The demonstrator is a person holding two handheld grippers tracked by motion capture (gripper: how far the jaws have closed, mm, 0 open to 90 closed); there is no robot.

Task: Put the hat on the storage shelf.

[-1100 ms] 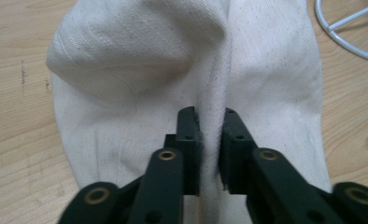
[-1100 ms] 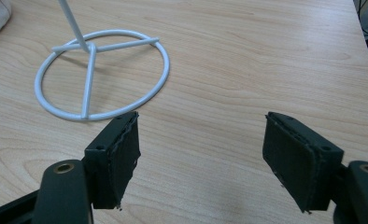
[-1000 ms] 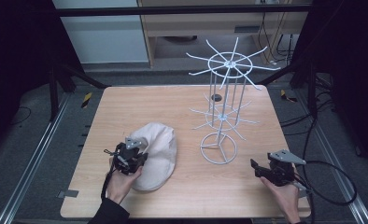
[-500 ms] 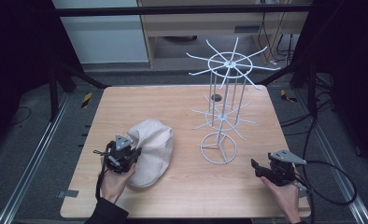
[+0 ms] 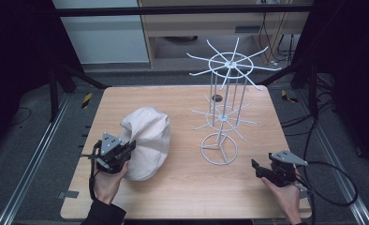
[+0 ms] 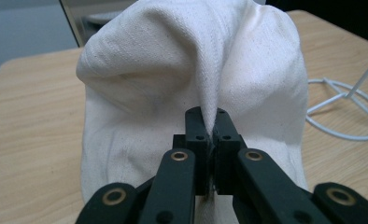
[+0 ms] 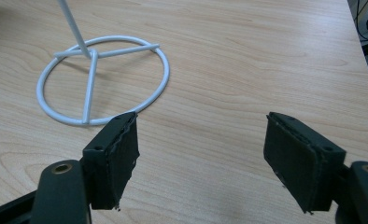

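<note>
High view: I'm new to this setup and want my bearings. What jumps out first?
The tall white wire rack with spokes fanning from two tiers stands right of the table's middle. Left of it, a cream cloth cap bunches up where the left claw pinches a fold. The right claw waits open near the front right corner.

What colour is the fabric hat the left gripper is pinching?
Off-white, plain cream woven cloth hat with no pattern; clearest in the left gripper view.

No readable text, labels, brands or nos. on anything here.
</note>
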